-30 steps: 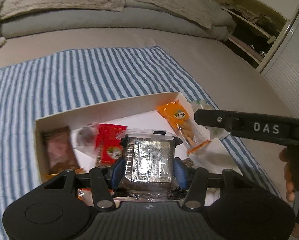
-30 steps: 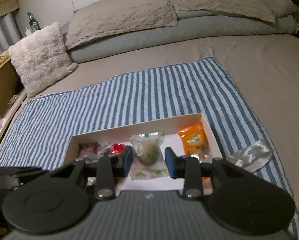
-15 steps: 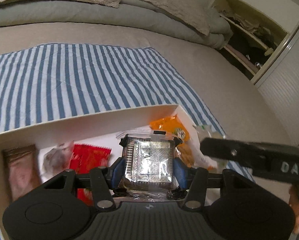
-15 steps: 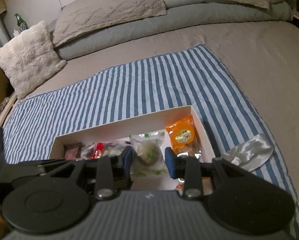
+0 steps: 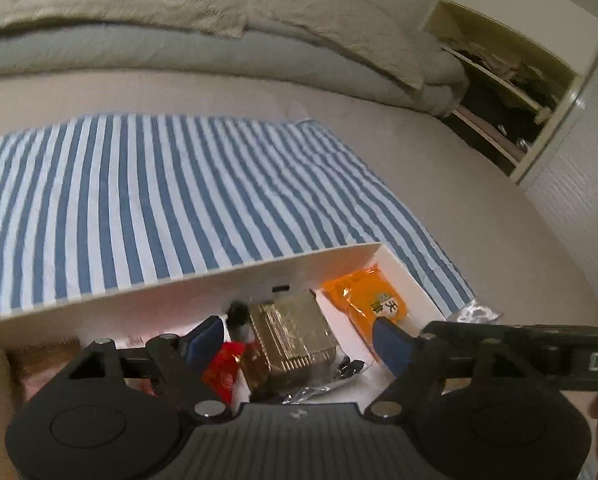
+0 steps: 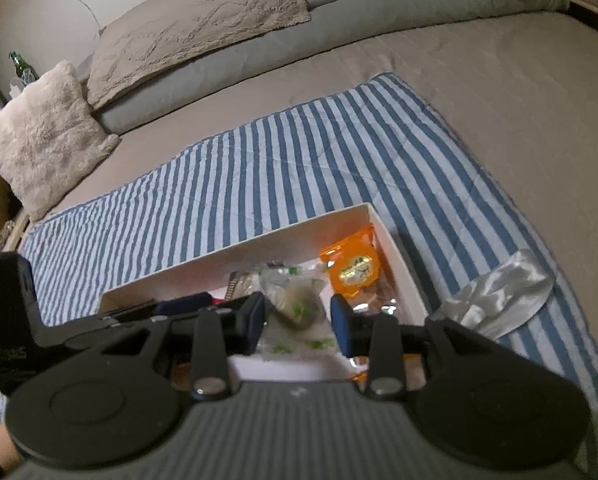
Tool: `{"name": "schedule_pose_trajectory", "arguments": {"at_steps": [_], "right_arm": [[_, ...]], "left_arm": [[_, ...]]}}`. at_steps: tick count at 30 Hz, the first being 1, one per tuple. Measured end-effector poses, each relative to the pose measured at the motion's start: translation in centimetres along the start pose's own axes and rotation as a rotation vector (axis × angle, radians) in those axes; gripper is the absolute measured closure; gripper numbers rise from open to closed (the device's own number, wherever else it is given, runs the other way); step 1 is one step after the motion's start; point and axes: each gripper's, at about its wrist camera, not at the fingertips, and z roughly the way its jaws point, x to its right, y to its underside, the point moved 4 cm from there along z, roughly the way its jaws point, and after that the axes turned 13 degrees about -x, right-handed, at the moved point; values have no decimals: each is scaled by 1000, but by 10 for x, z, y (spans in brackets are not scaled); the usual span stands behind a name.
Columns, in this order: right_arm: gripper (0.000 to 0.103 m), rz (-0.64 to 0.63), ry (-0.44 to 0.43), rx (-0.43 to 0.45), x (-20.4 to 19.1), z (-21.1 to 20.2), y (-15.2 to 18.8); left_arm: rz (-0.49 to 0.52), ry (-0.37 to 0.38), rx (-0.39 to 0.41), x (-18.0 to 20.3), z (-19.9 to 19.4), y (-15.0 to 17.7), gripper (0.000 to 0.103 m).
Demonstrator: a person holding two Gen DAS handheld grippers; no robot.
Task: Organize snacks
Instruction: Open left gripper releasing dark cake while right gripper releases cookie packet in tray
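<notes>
white box (image 5: 203,276): we see it lying open on the striped cloth, its far wall upright, snacks spread over its floor.
foil snack (image 5: 289,334): a gold, ridged packet in clear wrap, tilted, lying in the box between our left fingers and touching neither of them.
left gripper (image 5: 299,338): we hold it spread wide above the box; nothing is gripped, and the blue pads stand well apart on either side of the foil snack.
red packet (image 5: 223,368): just left of the foil snack, partly hidden behind our left finger.
orange packet (image 5: 369,300): at the box's right end, beside the side wall, printed with a round label.
brown packet (image 5: 43,354): at the box's left end, blurred, mostly behind the gripper body.
right gripper (image 6: 297,314): we hold it part open over the box; a clear-wrapped round green snack (image 6: 295,304) sits between the pads, but we cannot tell whether they press on it.
right gripper seen from the left camera: its black bar crosses the lower right, with our hand behind it.
silver wrapper (image 6: 503,296): crumpled on the cloth just outside the box's right wall.
striped cloth (image 6: 299,160): blue and white, spread flat over the bed (image 6: 479,72).
pillows: a fluffy cushion (image 6: 43,132) at far left, a large beige pillow (image 6: 203,12) behind it.
green bottle (image 6: 19,65): upright at the far left edge, beyond the cushion.
open shelves (image 5: 503,76): to the right of the bed, contents too dark to tell.
</notes>
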Motion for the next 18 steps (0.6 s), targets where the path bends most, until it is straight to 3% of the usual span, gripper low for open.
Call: {"name": "schedule_pose_trajectory", "arguments": {"at_steps": [1,3,15,18], "right_arm": [[48,8,-8,-9,0,2,0],[40,22,3,-24,2,5,0],[28,17,79,-70,6,1,15],[24,9,95,-74,6,-3,18]], "left_arm": [[19,-24,0,1,-3,0,21],[50,-47,-7,2,-7,1,21],[66,-117,-89,-3,-22,18,15],[62,-124,-96,-2,-28,21,9]]}}
